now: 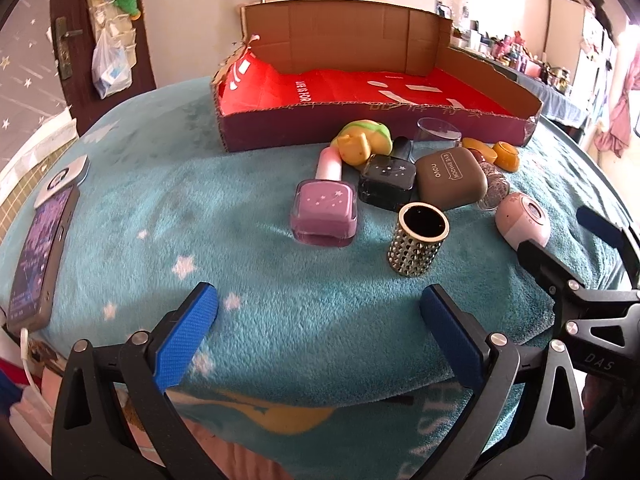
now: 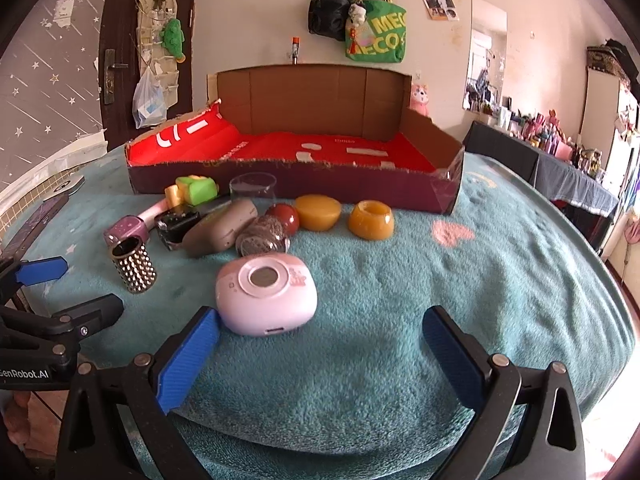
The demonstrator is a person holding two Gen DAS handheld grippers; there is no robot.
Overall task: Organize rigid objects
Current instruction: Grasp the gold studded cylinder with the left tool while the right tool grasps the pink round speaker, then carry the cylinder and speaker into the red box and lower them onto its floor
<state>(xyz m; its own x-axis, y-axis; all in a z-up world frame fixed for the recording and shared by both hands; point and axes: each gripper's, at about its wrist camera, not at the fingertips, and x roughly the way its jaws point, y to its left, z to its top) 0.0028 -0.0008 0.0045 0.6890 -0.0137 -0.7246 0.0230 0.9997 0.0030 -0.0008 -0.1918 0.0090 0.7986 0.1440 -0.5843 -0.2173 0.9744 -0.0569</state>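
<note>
A cluster of small objects lies on the teal blanket (image 1: 260,320) in front of a cardboard tray with a red floor (image 1: 360,88). It holds a purple nail-polish bottle (image 1: 325,208), a black bottle (image 1: 386,182), a brown eyeshadow case (image 1: 450,178), a studded gold cup (image 1: 418,240), a yellow-green toy (image 1: 362,140), a clear cup (image 1: 438,132), amber pieces (image 1: 506,155) and a pink round device (image 2: 266,294). My left gripper (image 1: 320,328) is open and empty, short of the cluster. My right gripper (image 2: 320,348) is open and empty, its left finger beside the pink device.
A phone (image 1: 38,264) with a white cable lies at the blanket's left edge, with a white tag (image 1: 66,176) behind it. A door (image 2: 120,40) stands at the back left. A cluttered dark table (image 2: 560,168) stands to the right.
</note>
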